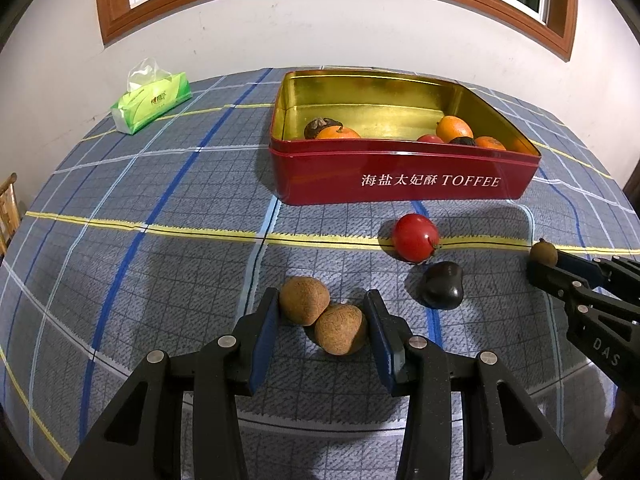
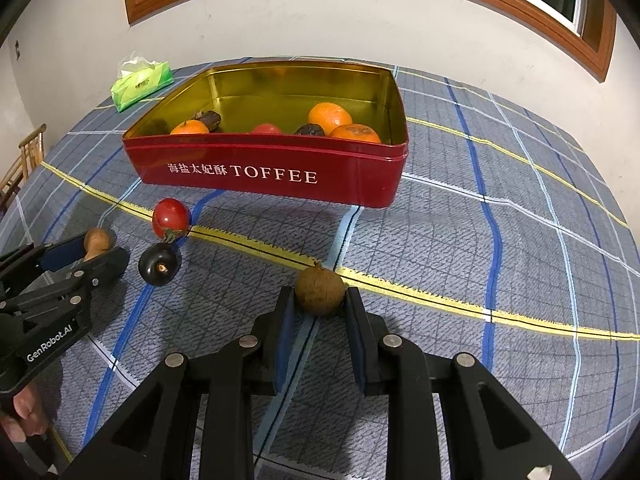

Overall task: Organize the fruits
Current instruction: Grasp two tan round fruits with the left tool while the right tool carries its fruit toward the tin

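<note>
A red TOFFEE tin point(image 1: 400, 176) point(image 2: 280, 172) with a gold inside holds several oranges, a red fruit and dark fruits. My left gripper point(image 1: 322, 312) is open around two brown round fruits point(image 1: 304, 300) point(image 1: 340, 328) on the checked cloth; both fingers touch or nearly touch them. It also shows in the right wrist view point(image 2: 86, 254). My right gripper point(image 2: 318, 298) is shut on a small brown fruit point(image 2: 319, 288) point(image 1: 543, 253) resting on the cloth. A red tomato point(image 1: 415, 237) point(image 2: 171, 217) and a dark fruit point(image 1: 442, 285) point(image 2: 159, 265) lie between the grippers.
A green tissue pack point(image 1: 150, 102) point(image 2: 142, 82) stands at the back left near the wall. A wooden chair point(image 2: 24, 160) stands past the table's left edge. The table's right side is bare checked cloth point(image 2: 520, 240).
</note>
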A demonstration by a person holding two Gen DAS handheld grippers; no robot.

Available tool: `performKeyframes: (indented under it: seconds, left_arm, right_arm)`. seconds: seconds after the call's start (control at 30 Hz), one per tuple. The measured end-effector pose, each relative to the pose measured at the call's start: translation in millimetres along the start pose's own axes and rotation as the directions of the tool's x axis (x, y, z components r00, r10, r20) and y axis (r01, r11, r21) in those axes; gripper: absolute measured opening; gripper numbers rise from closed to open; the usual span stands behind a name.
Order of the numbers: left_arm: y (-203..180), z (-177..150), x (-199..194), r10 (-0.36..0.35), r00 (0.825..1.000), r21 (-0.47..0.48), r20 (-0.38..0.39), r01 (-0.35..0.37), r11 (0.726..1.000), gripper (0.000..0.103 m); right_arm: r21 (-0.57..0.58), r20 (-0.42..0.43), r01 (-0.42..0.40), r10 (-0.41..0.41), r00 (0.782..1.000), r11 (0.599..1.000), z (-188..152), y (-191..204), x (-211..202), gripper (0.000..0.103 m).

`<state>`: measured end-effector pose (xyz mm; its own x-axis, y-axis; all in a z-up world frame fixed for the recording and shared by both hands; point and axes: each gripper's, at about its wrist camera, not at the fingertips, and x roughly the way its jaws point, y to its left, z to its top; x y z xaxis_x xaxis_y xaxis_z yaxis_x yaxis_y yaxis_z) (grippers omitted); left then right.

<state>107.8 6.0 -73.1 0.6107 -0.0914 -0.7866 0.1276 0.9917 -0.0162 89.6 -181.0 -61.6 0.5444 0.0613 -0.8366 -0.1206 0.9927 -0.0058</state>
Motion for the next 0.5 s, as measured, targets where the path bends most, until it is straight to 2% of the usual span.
performKeyframes:
  seconds: [0.3,0.5]
  left_arm:
    - [0.4,1.4,-2.4,-0.013,1.000,-0.002,-0.003,0.013,1.000,0.044]
    - [0.9,8.4,-8.7,0.003,1.000,0.003,0.024,-0.003,1.000,0.044]
  right_arm:
    - [-0.008,0.004,-0.019,0.019,1.000,1.000,0.7,2.7,-7.1,0.023]
    - [-0.011,0.026,-0.031,0.031,0.999,0.999,8.1,3.6,-18.0,0.023]
